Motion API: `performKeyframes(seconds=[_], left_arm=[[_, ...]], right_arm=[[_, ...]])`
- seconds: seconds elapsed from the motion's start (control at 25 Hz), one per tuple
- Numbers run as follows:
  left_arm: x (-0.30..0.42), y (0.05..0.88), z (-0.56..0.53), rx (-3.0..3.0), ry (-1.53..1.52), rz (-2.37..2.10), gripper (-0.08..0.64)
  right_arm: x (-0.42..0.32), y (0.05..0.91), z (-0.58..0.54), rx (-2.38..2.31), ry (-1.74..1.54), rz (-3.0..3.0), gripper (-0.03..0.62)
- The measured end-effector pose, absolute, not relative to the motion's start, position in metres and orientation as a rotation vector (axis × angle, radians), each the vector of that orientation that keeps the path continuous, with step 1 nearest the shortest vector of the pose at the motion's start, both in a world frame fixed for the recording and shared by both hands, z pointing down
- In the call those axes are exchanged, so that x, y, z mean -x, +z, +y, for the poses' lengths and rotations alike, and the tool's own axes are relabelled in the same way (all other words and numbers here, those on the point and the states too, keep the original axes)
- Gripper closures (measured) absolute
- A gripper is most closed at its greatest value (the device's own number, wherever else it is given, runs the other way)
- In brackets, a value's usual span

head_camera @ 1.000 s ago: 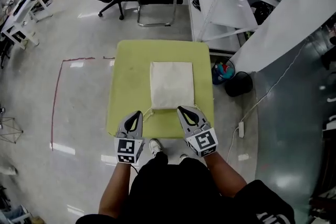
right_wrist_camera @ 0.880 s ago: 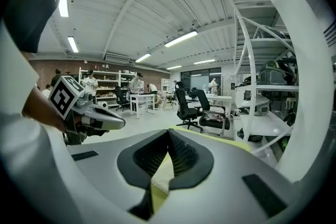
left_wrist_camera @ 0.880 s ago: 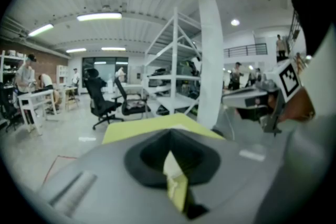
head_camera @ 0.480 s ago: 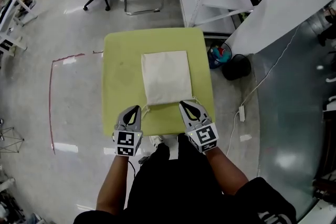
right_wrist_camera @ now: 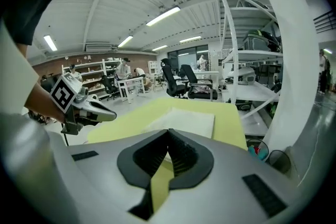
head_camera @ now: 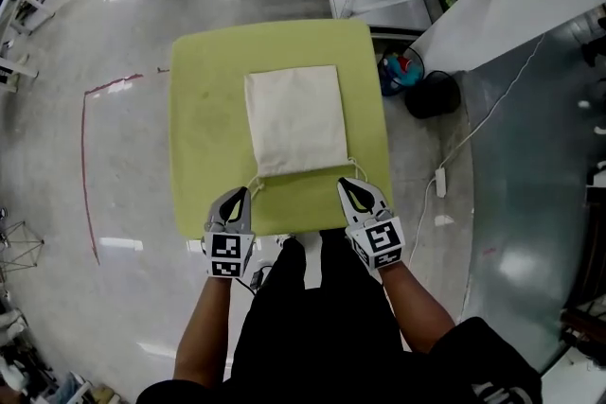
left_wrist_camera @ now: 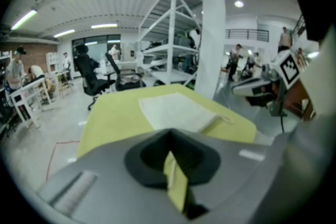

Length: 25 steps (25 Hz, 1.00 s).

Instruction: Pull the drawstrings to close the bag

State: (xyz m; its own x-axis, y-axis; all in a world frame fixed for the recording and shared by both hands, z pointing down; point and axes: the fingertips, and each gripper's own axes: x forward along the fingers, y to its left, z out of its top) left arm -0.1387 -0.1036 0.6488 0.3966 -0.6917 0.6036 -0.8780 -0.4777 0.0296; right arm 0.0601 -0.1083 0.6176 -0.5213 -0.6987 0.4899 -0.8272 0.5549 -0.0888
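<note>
While both tongs, left [head_camera: 240, 196] and right [head_camera: 348, 186], are clenched on nothing just beside the near corners of the bag [head_camera: 295, 118] — flat on the counter [head_camera: 204, 109] — release each, seat one drawstring loop [left_wrist_camera: 227, 119] between the pads, clamp, then pull outward evenly.

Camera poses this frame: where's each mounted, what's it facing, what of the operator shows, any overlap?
Head view: on the head, steeply down at the green table and cloth bag; forearms, left gripper, right gripper show.
Left gripper view: on that gripper, along its shut jaws toward shelving; right gripper at right.
Right gripper view: along its shut jaws toward office chairs; left gripper at left.
Shared: all see table and bag.
</note>
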Motion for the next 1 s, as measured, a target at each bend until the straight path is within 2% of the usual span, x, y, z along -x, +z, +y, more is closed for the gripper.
performKeyframes(seconds=[0.32, 0.36, 0.4, 0.44, 0.52, 0.56, 0.8, 1.0], left_arm=[[0.138, 0.688, -0.1, -2.237, 0.837, -1.356, 0.54], [0.139, 0.694, -0.1, -2.214, 0.853, -1.356, 0.459], [0.14, 0.701, -0.099, -2.195, 0.871, -1.347, 0.42], [0.141, 0.707, -0.099, -2.181, 0.892, -1.336, 0.409], [0.141, 0.718, -0.096, -2.165, 0.934, -1.306, 0.371], [0.14, 0.723, -0.095, -2.163, 0.948, -1.288, 0.357], [0.139, 0.738, -0.095, -2.168, 0.982, -1.206, 0.362], [0.14, 0.743, -0.098, -2.163, 1.014, -1.204, 0.381]], right_arm=[[-0.101, 0.678, -0.107, -1.296, 0.463, -2.187, 0.585], [-0.106, 0.686, -0.108, -1.283, 0.467, -2.167, 0.584], [-0.112, 0.693, -0.11, -1.27, 0.469, -2.15, 0.576], [-0.117, 0.7, -0.112, -1.259, 0.47, -2.134, 0.556], [-0.127, 0.712, -0.114, -1.231, 0.472, -2.107, 0.452], [-0.131, 0.718, -0.115, -1.215, 0.474, -2.095, 0.442], [-0.145, 0.743, -0.124, -1.167, 0.507, -2.07, 0.449], [-0.147, 0.755, -0.126, -1.119, 0.52, -2.057, 0.484]])
